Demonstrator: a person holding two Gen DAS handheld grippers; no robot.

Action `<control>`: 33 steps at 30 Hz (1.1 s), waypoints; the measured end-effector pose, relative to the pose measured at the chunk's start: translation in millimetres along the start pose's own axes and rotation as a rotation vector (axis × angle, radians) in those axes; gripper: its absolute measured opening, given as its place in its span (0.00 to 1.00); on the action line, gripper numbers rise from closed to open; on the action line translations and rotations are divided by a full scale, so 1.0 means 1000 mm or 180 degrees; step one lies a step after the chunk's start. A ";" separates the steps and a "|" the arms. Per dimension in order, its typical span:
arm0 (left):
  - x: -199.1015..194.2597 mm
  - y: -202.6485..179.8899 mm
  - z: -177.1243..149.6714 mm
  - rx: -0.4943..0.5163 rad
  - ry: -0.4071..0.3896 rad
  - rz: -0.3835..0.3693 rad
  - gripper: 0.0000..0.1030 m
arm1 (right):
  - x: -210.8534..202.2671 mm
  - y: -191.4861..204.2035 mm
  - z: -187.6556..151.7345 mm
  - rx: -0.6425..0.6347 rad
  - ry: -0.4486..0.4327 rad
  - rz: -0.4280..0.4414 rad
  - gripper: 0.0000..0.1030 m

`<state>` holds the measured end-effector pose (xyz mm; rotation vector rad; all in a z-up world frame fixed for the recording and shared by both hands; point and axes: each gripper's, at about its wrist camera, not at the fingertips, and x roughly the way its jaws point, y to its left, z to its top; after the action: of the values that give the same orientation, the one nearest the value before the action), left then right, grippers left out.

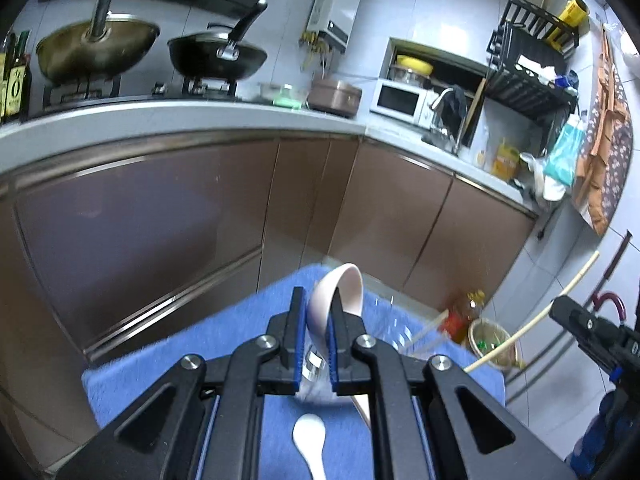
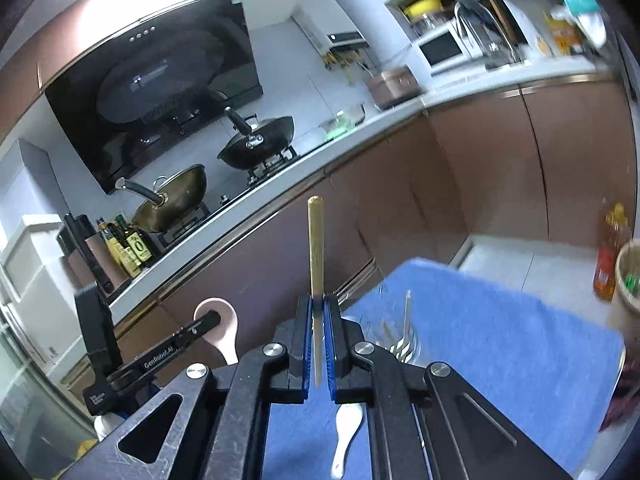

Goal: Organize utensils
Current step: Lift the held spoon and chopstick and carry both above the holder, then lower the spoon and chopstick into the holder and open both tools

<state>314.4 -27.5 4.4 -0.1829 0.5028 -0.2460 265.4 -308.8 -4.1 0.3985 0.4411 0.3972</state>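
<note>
My left gripper is shut on a pink ceramic spoon, held up above the blue mat. In the right wrist view the same pink spoon shows at the left, in the left gripper. My right gripper is shut on a light wooden chopstick that stands upright between the pads. That chopstick also shows in the left wrist view, with the right gripper at the far right. A white spoon lies on the mat. A clear glass holding utensils stands on the mat.
Brown cabinet fronts and a grey counter with two woks lie ahead. An oil bottle and a woven bin stand on the floor to the right of the mat.
</note>
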 end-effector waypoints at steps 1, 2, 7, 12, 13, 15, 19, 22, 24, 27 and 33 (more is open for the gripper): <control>0.006 -0.005 0.006 0.0010 -0.0041 0.0023 0.08 | 0.006 0.003 0.004 -0.0082 -0.0039 -0.0073 0.06; 0.010 -0.008 0.009 0.0019 -0.0065 0.0037 0.08 | 0.011 0.004 0.007 -0.0134 -0.0062 -0.0115 0.06; 0.042 -0.031 0.022 0.0141 -0.0235 0.0186 0.08 | 0.038 0.001 0.012 -0.0303 -0.0073 -0.0276 0.06; 0.072 -0.051 0.020 0.0269 -0.0377 0.0342 0.08 | 0.064 -0.011 0.006 -0.0361 -0.0013 -0.0378 0.06; 0.079 -0.053 0.019 0.0277 -0.0388 0.0358 0.08 | 0.068 -0.013 0.005 -0.0371 0.0005 -0.0398 0.06; 0.092 -0.058 0.015 0.0277 -0.0397 0.0373 0.08 | 0.077 -0.019 0.001 -0.0392 0.0036 -0.0439 0.06; 0.114 -0.062 0.003 0.0282 -0.0405 0.0441 0.08 | 0.088 -0.029 -0.006 -0.0397 0.0098 -0.0492 0.06; 0.126 -0.066 -0.008 0.0319 -0.0475 0.0507 0.08 | 0.099 -0.036 -0.014 -0.0393 0.0146 -0.0519 0.06; 0.131 -0.068 -0.013 0.0340 -0.0494 0.0500 0.08 | 0.104 -0.040 -0.017 -0.0394 0.0184 -0.0531 0.06; 0.137 -0.068 -0.022 0.0371 -0.0521 0.0493 0.09 | 0.108 -0.046 -0.023 -0.0360 0.0233 -0.0503 0.07; 0.142 -0.065 -0.035 0.0329 -0.0491 0.0437 0.12 | 0.108 -0.050 -0.029 -0.0358 0.0300 -0.0530 0.08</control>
<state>405.8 -132.5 -74.7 -0.0654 0.3469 -0.1222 355.4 -294.8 -86.6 0.2323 0.5372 0.2782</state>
